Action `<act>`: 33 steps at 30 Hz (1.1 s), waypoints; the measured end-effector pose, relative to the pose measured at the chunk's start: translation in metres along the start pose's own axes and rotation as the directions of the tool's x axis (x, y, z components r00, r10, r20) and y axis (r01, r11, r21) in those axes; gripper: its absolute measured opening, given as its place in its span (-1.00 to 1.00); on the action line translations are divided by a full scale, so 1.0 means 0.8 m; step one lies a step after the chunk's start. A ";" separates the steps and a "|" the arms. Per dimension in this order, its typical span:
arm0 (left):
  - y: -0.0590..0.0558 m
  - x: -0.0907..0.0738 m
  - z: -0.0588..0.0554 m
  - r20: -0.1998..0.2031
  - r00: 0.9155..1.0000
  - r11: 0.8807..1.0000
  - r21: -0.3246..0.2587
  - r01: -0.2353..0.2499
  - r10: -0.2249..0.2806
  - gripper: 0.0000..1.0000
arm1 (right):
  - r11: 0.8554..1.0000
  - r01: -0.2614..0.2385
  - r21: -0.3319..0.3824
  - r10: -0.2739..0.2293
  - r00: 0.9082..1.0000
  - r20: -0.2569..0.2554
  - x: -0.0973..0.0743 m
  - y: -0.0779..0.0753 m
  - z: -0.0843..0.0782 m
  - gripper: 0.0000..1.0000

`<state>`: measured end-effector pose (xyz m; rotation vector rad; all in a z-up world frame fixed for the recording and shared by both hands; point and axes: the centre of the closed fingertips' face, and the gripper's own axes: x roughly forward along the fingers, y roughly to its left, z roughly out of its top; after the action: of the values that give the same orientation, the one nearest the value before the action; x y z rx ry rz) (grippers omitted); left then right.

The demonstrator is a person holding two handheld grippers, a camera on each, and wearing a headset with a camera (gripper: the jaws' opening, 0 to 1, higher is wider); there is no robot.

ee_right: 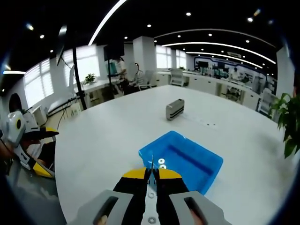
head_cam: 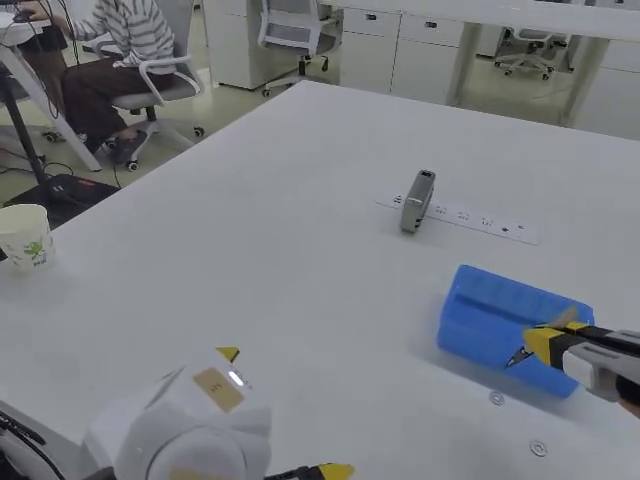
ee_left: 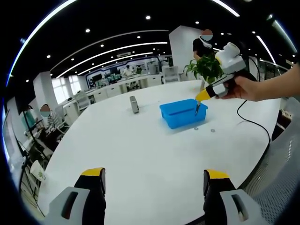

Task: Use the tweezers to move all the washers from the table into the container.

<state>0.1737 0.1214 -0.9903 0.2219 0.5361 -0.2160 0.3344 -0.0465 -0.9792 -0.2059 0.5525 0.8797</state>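
Observation:
A blue container (head_cam: 510, 325) stands on the white table (head_cam: 300, 270) at the right. My right gripper (head_cam: 545, 347) is shut on thin tweezers (head_cam: 518, 356), whose tip hangs over the container's near side. In the right gripper view the tweezers (ee_right: 152, 166) point into the container (ee_right: 187, 161), where two washers (ee_right: 162, 163) lie. Two more washers (head_cam: 497, 399) (head_cam: 539, 449) lie on the table just in front of the container. Whether the tweezers hold a washer I cannot tell. My left gripper (head_cam: 282, 412) is at the near left, open and holding nothing, its jaws wide apart in the left gripper view (ee_left: 154, 176).
A white power strip (head_cam: 480, 218) with a grey adapter (head_cam: 418, 200) lies behind the container. A paper cup (head_cam: 25, 236) stands at the table's left edge. A person sits on an office chair (head_cam: 150, 85) beyond the far left corner.

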 end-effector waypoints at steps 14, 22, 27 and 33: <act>0.000 0.001 -0.001 -0.005 1.000 1.000 0.003 0.002 -0.002 0.75 | 1.000 0.006 0.009 -0.005 0.998 -0.059 0.016 -0.002 -0.029 -0.95; 0.002 0.001 -0.003 -0.016 1.000 1.000 0.006 -0.005 0.005 0.73 | 1.000 0.009 0.010 -0.008 0.997 -0.081 0.018 -0.005 -0.036 -0.95; 0.001 0.001 -0.003 -0.016 1.000 1.000 0.008 -0.005 0.005 0.72 | 1.000 0.009 -0.005 -0.009 0.995 -0.095 0.018 -0.006 -0.040 -0.95; 0.002 0.002 -0.004 -0.018 1.000 1.000 0.007 -0.006 0.006 0.72 | 0.999 0.017 -0.038 -0.021 0.993 -0.115 0.021 -0.006 -0.043 -0.95</act>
<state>0.1740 0.1236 -0.9933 0.2325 0.5521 -0.2099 0.3339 -0.0513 -1.0177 -0.2964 0.6414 0.8638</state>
